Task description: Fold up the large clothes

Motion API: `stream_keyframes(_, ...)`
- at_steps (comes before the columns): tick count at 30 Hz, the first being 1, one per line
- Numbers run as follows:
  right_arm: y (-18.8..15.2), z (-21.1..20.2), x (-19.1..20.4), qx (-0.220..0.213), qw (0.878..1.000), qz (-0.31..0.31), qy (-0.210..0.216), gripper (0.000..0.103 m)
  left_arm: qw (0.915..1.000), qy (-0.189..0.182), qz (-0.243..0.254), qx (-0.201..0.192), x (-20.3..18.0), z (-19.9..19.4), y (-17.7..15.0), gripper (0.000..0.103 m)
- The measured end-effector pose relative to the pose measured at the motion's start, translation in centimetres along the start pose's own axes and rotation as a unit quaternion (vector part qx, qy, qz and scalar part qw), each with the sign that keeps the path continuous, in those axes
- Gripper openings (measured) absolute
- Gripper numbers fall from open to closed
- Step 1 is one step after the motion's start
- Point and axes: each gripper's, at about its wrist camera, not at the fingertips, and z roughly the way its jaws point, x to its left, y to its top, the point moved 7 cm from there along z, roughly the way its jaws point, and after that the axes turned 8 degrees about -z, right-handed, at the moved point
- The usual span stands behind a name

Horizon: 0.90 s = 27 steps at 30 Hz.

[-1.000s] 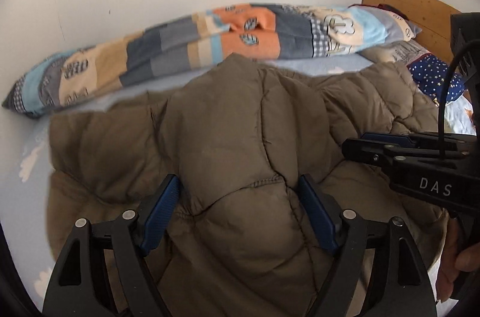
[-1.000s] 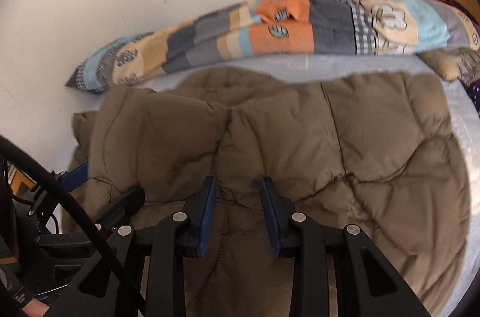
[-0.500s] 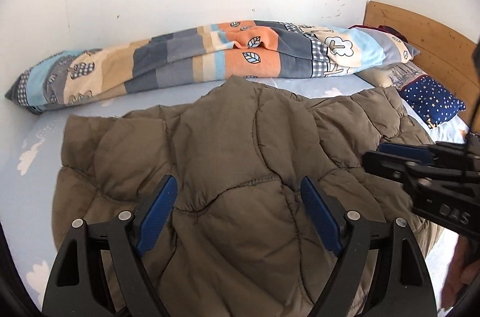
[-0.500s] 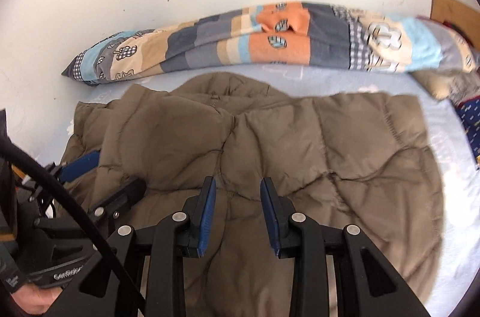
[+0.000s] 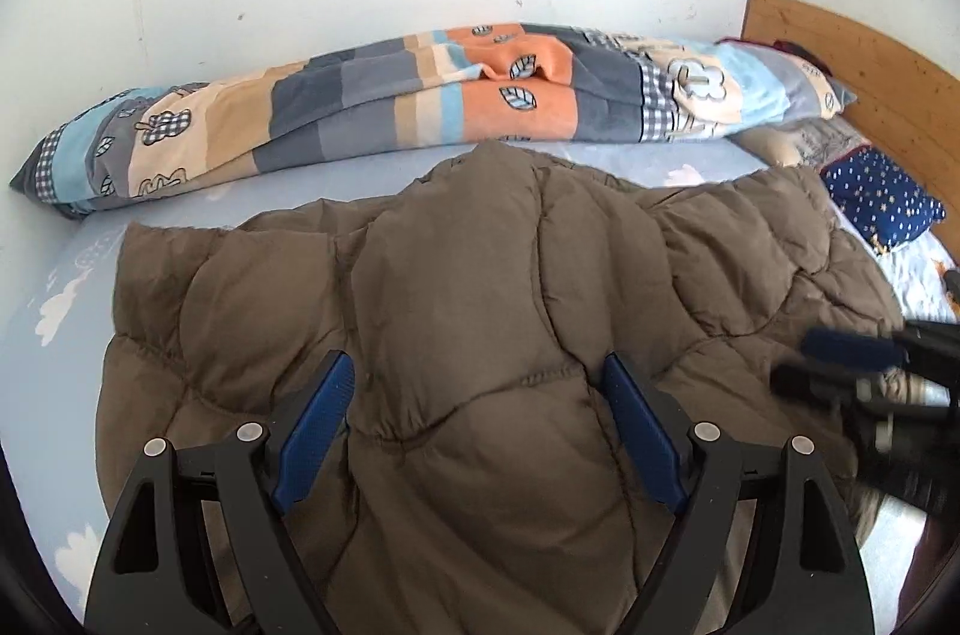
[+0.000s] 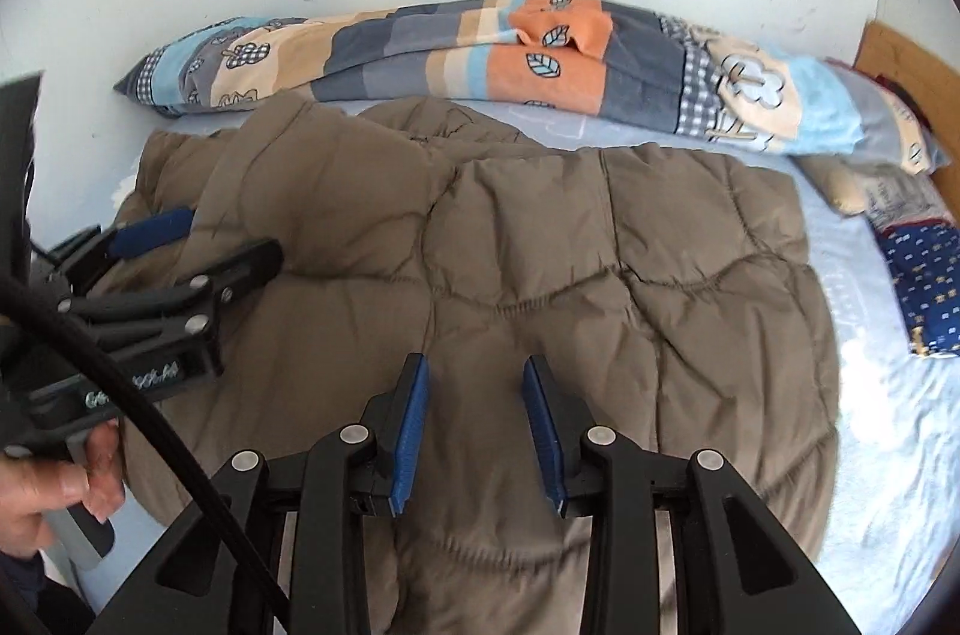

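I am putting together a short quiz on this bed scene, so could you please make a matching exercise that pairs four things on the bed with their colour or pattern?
Things:
1. padded coat
2. rolled blanket
3. small pillow
4. bed sheet

Colour or pattern:
A. dark blue with small light dots
B. plain olive brown, quilted
C. light blue with white clouds
D. patchwork of orange, grey, beige and light blue

Pairs: 1-B, 2-D, 3-A, 4-C
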Motion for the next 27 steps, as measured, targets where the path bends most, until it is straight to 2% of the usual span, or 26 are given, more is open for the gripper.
stream_keyframes(5, 1.6, 2.9, -2.6, 0.018, 0.998, 0.053, 0.032, 0.036, 0.9996, 0.000, -0.012, 0.024, 0.6, 3.1, 1.3, 0.085)
stream_keyframes(8, 2.2, 4.1, -3.9, 0.020, 0.997, 0.071, 0.026, 0.035, 0.9992, 0.009, -0.015, 0.036, 1.1, 5.4, 2.9, 0.086)
stream_keyframes(12, 2.2, 5.1, -5.4, 0.028, 0.996, 0.081, 0.003, 0.034, 0.9968, 0.020, -0.046, 0.063, 2.5, 8.5, 4.6, 0.088)
stream_keyframes(18, 2.7, 3.2, -6.9, 0.010, 0.995, 0.103, 0.008, 0.036, 0.9932, 0.027, -0.062, 0.094, 3.4, 11.7, 5.4, 0.088)
stream_keyframes(20, 2.9, 2.0, -6.8, 0.003, 0.994, 0.105, 0.010, 0.036, 0.9925, 0.026, -0.072, 0.096, 3.6, 11.5, 5.7, 0.088)
stream_keyframes(23, 2.9, 0.7, -5.9, -0.003, 0.994, 0.102, 0.024, 0.037, 0.9945, 0.017, -0.073, 0.072, 3.1, 9.0, 5.7, 0.088)
stream_keyframes(25, 2.9, 0.4, -5.0, -0.003, 0.995, 0.092, 0.031, 0.037, 0.9944, -0.002, -0.081, 0.067, 2.7, 6.7, 5.2, 0.088)
stream_keyframes(27, 3.0, -0.3, -4.3, -0.006, 0.996, 0.081, 0.034, 0.037, 0.9949, -0.004, -0.079, 0.063, 2.4, 4.7, 4.5, 0.088)
